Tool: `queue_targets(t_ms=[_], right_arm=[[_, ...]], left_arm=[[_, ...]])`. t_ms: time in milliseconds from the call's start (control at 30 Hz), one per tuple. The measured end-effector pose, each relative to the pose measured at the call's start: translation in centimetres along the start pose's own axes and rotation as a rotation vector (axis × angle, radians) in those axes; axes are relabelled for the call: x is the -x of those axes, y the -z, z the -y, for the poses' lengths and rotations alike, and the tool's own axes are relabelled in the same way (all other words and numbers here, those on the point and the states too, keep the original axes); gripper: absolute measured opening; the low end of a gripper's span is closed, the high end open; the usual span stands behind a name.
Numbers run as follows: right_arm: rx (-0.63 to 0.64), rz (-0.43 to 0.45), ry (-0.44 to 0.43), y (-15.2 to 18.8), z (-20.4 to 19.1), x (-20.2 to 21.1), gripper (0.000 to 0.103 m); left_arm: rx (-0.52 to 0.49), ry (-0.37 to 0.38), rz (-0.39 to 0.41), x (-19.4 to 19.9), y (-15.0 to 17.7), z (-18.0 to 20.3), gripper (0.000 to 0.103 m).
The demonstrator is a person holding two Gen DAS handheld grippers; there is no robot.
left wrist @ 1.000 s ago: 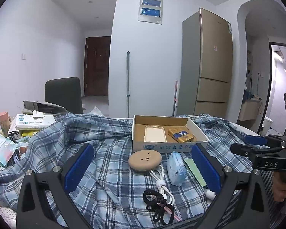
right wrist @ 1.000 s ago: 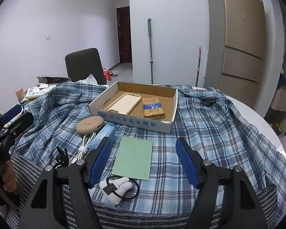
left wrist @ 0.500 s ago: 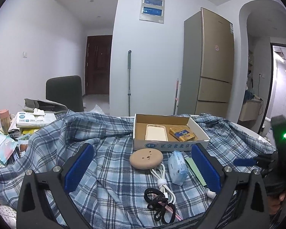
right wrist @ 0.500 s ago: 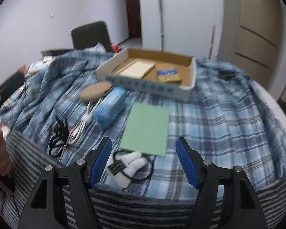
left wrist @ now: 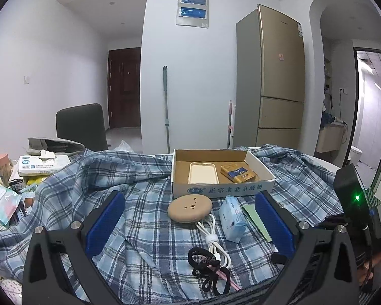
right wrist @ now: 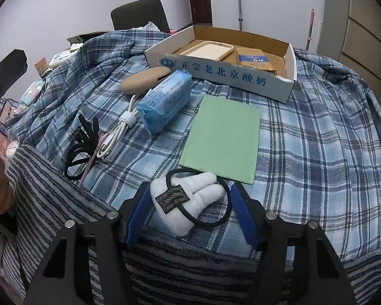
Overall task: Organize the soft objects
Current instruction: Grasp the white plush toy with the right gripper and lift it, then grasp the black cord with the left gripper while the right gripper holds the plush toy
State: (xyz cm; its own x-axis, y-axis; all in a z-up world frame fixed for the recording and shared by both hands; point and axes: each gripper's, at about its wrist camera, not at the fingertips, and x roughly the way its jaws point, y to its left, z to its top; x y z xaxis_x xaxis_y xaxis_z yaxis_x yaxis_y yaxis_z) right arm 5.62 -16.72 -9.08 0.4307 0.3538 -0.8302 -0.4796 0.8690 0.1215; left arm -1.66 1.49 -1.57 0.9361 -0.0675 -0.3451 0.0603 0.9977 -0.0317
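A white plush hair tie (right wrist: pixel 205 185) with a black elastic loop and a dark tag lies on the plaid cloth (right wrist: pixel 317 139), just in front of a green pad (right wrist: pixel 223 137). My right gripper (right wrist: pixel 190 188) points steeply down over it. Its jaws are closing, with the plush between the blue pads (right wrist: pixel 139 211); I see no firm press. A blue tissue pack (right wrist: pixel 165 101), a tan round pad (right wrist: pixel 144 78), a white cable (right wrist: pixel 119 129) and black hair ties (right wrist: pixel 83 139) lie to the left. My left gripper (left wrist: pixel 189 198) hovers open above the cloth, holding nothing.
A cardboard box (right wrist: pixel 228 76) at the back holds a cream phone case (right wrist: pixel 208 50) and a yellow pack (right wrist: pixel 254 59). A grey striped cloth (right wrist: pixel 50 190) covers the near edge. Tissue boxes and packets (left wrist: pixel 38 165) crowd the left. A chair (left wrist: pixel 81 124) stands behind.
My right gripper has sunk and tipped down onto the white plush hair tie, and its jaws have narrowed around it. The left gripper has kept still.
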Motion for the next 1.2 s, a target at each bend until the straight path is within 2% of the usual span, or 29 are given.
queue_targets(t_ms=[133, 200, 267, 433, 500, 633, 733, 833, 1000, 1133, 1200], right_arm=[[0.026, 0.011, 0.018, 0.0, -0.6, 0.0, 0.047], [0.037, 0.034, 0.021, 0.1, -0.9, 0.2, 0.033], [0.049, 0.057, 0.026, 0.2, -1.1, 0.6, 0.03], [0.039, 0.154, 0.031, 0.2, -1.0, 2.4, 0.028], [0.022, 0.225, 0.06, 0.1, -0.8, 3.6, 0.028], [-0.006, 0.327, 0.074, -0.1, -0.1, 5.4, 0.028], [-0.013, 0.345, 0.071, -0.2, 0.0, 5.7, 0.029], [-0.023, 0.335, 0.056, -0.2, 0.3, 5.6, 0.029], [-0.042, 0.325, 0.028, 0.2, 0.7, 5.4, 0.029], [-0.06, 0.323, -0.005, 0.5, 1.1, 5.6, 0.029], [-0.067, 0.32, -0.021, 0.6, 1.2, 5.7, 0.029]], left_arm=[[0.004, 0.0, -0.004, 0.0, 0.0, 0.0, 0.103], [0.004, 0.0, -0.003, -0.1, 0.0, -0.1, 0.103], [0.009, 0.0, -0.003, -0.1, 0.1, -0.2, 0.103], [0.029, -0.013, -0.025, -0.4, 0.1, -0.7, 0.103], [0.054, -0.027, -0.064, -0.8, 0.2, -1.4, 0.103], [0.085, 0.017, -0.145, -2.1, 0.3, -2.6, 0.103], [0.036, 0.071, -0.21, -3.0, 0.5, -2.3, 0.099], [-0.027, 0.071, -0.289, -4.0, 1.1, -1.4, 0.098], [-0.118, 0.222, -0.41, -5.1, 2.1, 0.1, 0.095], [-0.299, 0.194, -0.462, -5.5, 3.2, 1.7, 0.095], [-0.291, 0.203, -0.506, -6.0, 3.6, 1.5, 0.095]])
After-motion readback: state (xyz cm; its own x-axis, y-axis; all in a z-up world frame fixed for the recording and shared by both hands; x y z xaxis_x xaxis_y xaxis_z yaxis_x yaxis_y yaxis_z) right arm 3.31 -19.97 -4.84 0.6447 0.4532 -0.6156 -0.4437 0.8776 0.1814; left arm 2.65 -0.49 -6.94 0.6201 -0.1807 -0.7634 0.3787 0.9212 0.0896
